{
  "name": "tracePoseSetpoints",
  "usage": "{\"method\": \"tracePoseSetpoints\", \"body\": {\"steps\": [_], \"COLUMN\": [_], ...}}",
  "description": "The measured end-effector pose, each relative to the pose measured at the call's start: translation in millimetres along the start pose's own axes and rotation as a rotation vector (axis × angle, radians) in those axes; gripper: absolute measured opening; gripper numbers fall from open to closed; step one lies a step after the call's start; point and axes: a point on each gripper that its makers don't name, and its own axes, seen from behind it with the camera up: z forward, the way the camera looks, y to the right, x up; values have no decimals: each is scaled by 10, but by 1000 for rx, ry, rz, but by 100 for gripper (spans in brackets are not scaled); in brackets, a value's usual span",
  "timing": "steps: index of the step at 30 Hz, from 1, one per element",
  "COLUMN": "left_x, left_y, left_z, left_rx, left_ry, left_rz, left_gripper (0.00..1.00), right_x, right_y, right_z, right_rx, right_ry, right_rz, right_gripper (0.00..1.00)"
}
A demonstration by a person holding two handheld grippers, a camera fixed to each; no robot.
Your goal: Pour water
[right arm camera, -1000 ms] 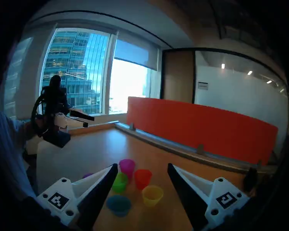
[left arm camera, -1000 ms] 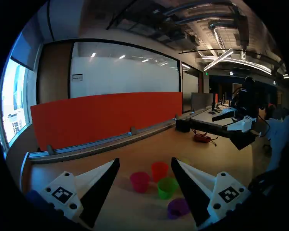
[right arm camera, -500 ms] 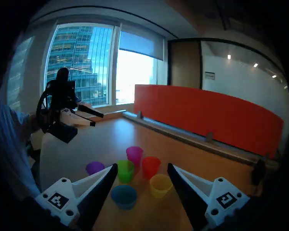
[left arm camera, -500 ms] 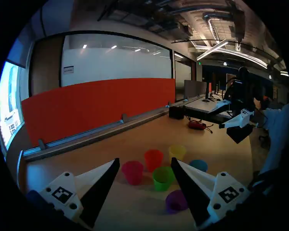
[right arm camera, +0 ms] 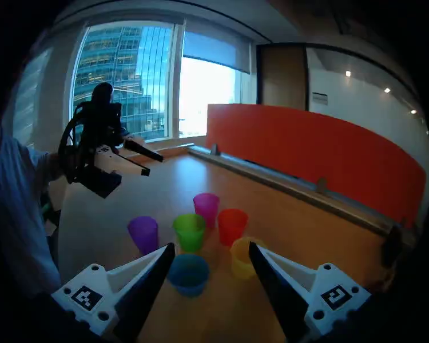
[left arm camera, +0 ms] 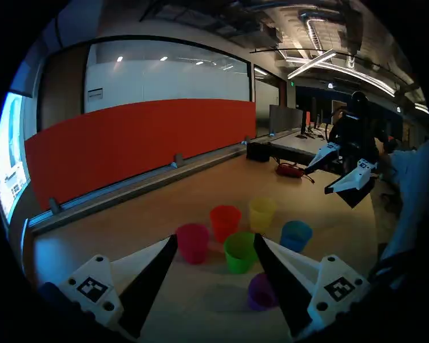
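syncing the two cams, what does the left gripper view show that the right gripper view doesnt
Left gripper view: the open right gripper held in the air past the cups, office desks behind it, ceiling light strips, and a small red object on the table.
Right gripper view: tall windows with towers outside, and the open left gripper held in the air in front of them.
Both: six coloured cups clustered on the wooden table, with the orange divider along its far edge.
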Motion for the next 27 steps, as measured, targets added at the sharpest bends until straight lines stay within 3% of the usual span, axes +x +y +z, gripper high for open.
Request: {"method": "tracePoseSetpoints", "body": {"steps": [14,27], "left_x": [-237,-303], "left_y": [128,170], "left_z": [133,216], "left_rx": [-42,-57], "left_ry": [-53,-76], "left_rz": [0,-3], "left_gripper": [99,99], "right_x": [-341,-642], "right_y": [-117,-259], "right_z": [160,304], "right_rx": [47,95], "right_ry": [-65,-118], "right_rz": [-5,-10], "right_gripper": [100,100]}}
